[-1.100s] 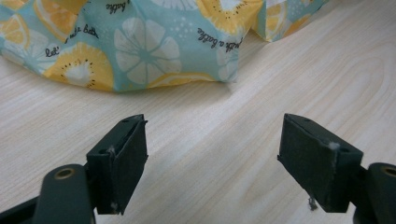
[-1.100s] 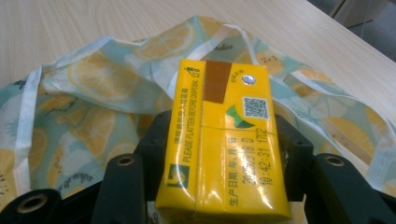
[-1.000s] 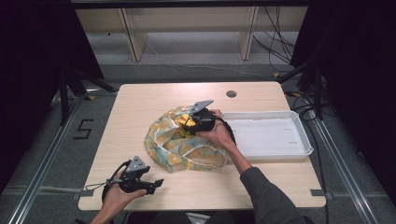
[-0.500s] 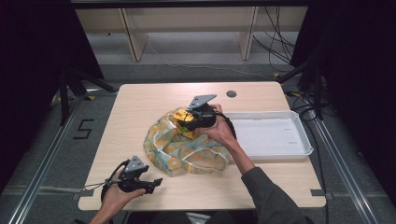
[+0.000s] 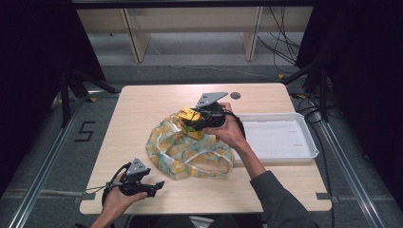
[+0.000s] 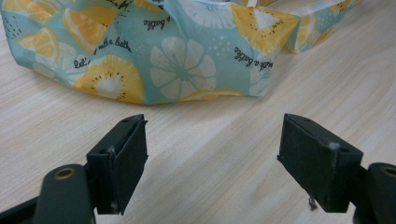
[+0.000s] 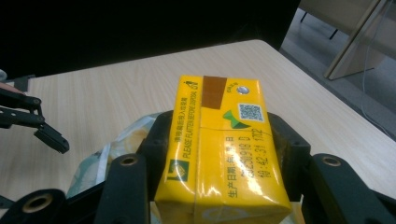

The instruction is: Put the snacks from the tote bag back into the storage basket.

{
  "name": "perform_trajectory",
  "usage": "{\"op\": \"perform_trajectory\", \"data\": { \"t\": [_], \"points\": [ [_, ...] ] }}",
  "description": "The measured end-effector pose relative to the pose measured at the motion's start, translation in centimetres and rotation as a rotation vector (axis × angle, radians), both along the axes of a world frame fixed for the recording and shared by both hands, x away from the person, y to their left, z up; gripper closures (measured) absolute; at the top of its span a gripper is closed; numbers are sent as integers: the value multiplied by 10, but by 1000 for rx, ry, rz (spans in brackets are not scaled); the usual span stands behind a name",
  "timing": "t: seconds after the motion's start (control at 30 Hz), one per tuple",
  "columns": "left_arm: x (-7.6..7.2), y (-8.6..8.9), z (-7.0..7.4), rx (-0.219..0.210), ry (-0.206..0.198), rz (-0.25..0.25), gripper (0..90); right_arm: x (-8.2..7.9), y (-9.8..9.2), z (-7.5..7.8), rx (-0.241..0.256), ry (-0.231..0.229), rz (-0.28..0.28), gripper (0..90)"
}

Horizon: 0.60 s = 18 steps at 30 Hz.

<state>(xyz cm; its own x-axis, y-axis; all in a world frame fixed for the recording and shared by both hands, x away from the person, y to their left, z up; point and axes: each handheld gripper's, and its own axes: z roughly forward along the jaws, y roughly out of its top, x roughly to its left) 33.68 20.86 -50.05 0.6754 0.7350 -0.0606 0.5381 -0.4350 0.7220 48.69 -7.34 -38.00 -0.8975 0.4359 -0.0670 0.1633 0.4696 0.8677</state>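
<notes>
On the table [image 5: 142, 102]: a fruit-print bag, a white tray and two hand-held grippers.
Right gripper [image 5: 192, 122]: held above the far end of the bag, its jaws clamped on both sides of a yellow carton.
Carton [image 7: 219, 149]: a yellow drink carton with printed date text, a code square and a brown tape strip on top; it sits between the right jaws, raised over the bag.
Bag [image 5: 190, 152]: soft, pale blue with orange and lemon slices, slumped at the middle of the table, just left of the tray.
Left gripper [image 5: 154, 186]: at the near left corner, low over the wood, jaws spread wide with nothing between them; the bag's edge [image 6: 154, 60] lies just beyond them.
Tray [image 5: 285, 154]: white, at the right side of the table.
</notes>
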Motion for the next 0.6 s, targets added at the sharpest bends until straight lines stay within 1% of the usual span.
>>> {"op": "perform_trajectory", "data": {
  "t": [0.03,0.07,0.1,0.13,0.17,0.2,0.23,0.27,0.3,0.37,0.43,0.47,0.5,0.53,0.57,0.6],
  "points": [
    [0,0,0,-2,1,3,231,-1,-3,3,0,-1,9,519],
    [-1,0,0,-1,0,5,231,-2,-5,4,4,-13,15,519],
    [-1,0,0,-1,-3,6,231,-4,-9,8,14,-7,10,519],
    [-1,0,-1,-12,-12,7,231,-6,-13,10,19,-6,1,519],
    [-1,1,1,1,-4,2,231,-8,-16,13,20,-13,7,519],
    [-1,1,1,-3,-7,1,231,-10,-21,16,28,-7,-8,519],
    [-1,2,1,0,-6,-1,231,-11,-25,19,31,-15,3,519],
    [-1,1,0,-15,-5,12,231,-14,-29,21,38,-14,-17,519],
    [-1,2,0,4,-2,4,231,-16,-34,24,30,-21,-8,519],
    [-1,2,1,0,3,7,231,-20,-42,26,35,-40,-13,519],
    [-1,2,0,1,3,7,231,-23,-52,28,31,-40,-23,519],
    [-1,2,0,0,3,8,230,-26,-58,29,36,-44,-37,519],
    [-1,2,1,2,2,6,230,-28,-64,30,36,-34,-45,519],
    [-1,3,1,4,-3,2,231,-30,-68,30,40,-33,-62,519],
    [-1,3,1,5,-4,1,231,-31,-73,30,31,-42,-51,519],
    [-1,2,0,-4,-2,6,230,-33,-77,29,34,-54,-56,519]
  ]
}}
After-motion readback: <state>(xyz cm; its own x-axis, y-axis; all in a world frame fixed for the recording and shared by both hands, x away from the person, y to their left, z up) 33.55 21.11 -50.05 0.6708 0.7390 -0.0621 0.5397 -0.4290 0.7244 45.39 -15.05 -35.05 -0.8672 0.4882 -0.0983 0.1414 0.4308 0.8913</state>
